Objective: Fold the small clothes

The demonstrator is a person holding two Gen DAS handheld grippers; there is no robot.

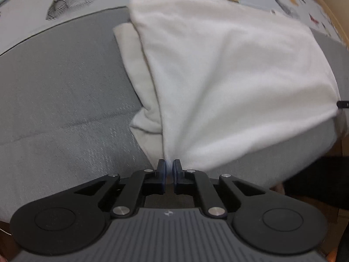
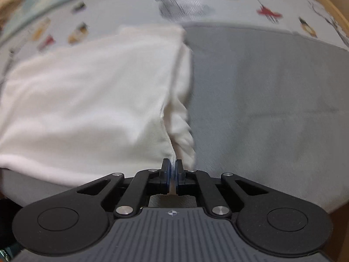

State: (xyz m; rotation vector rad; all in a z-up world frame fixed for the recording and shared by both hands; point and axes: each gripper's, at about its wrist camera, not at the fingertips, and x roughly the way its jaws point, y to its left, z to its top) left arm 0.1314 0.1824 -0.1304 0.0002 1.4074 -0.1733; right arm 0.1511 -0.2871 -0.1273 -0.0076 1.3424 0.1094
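Observation:
A white garment (image 1: 218,76) lies on a grey cushion (image 1: 61,91), its near edge lifted. My left gripper (image 1: 169,166) is shut on the garment's near left corner, and the cloth fans out from the jaws. In the right wrist view the same white garment (image 2: 87,109) spreads to the left. My right gripper (image 2: 173,166) is shut on its near right corner, where a bunched fold hangs beside the jaws. A lower layer of the garment shows along its left side (image 1: 135,69). The right gripper's tip (image 1: 342,104) shows at the right edge of the left wrist view.
A pale printed fabric with deer and small figures (image 1: 65,0) runs behind the cushion, and it also shows in the right wrist view (image 2: 178,2). The grey cushion (image 2: 272,98) extends to the right. A wooden edge (image 2: 336,6) curves at the far right.

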